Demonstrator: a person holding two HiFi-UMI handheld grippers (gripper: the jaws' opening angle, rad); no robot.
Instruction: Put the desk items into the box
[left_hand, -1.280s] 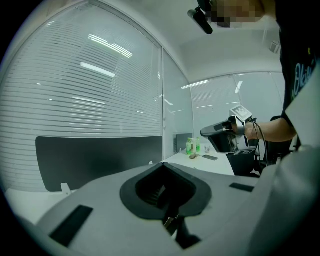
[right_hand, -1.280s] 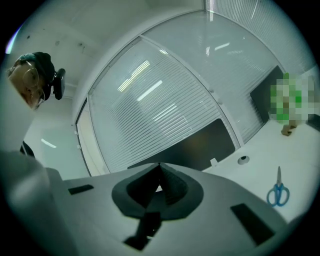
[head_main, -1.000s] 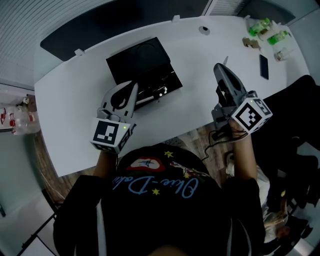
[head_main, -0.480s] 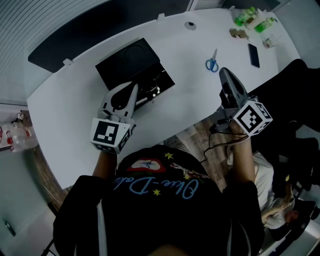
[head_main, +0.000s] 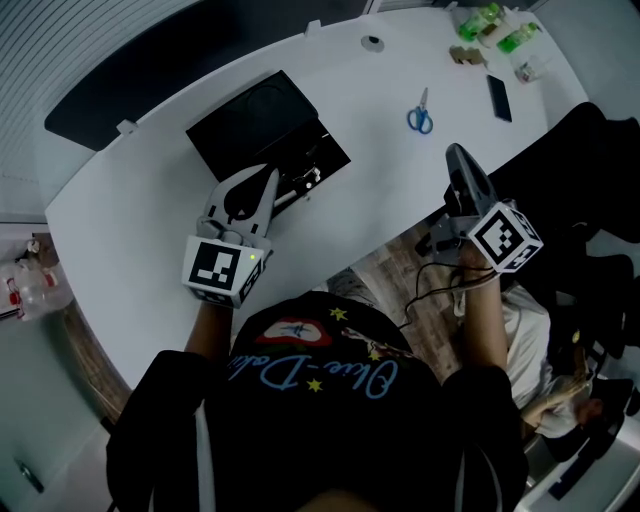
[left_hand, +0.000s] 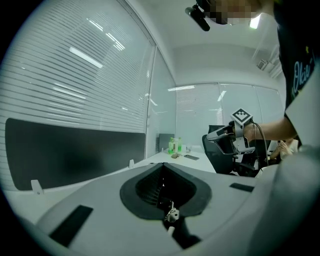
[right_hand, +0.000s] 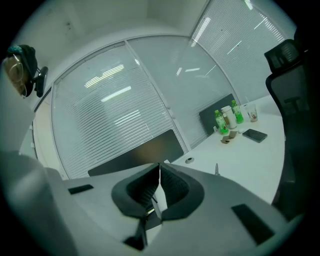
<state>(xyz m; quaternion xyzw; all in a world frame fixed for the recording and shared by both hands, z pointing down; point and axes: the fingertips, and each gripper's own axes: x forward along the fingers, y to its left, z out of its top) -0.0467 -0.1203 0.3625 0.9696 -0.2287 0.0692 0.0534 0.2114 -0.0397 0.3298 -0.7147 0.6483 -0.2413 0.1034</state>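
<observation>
One open black box lies on the one white desk. Right of the box lies one pair of blue-handled scissors. Farther right of the box, at the desk's far corner, are one dark phone, two green bottles, one clear cup and one small brown item.

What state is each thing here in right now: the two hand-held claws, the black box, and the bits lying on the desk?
left gripper: jaws shut, nothing held.
right gripper: jaws shut, nothing held.
black box: open.
scissors: closed, lying flat.
phone: lying flat, screen dark.
green bottles: standing upright.
</observation>
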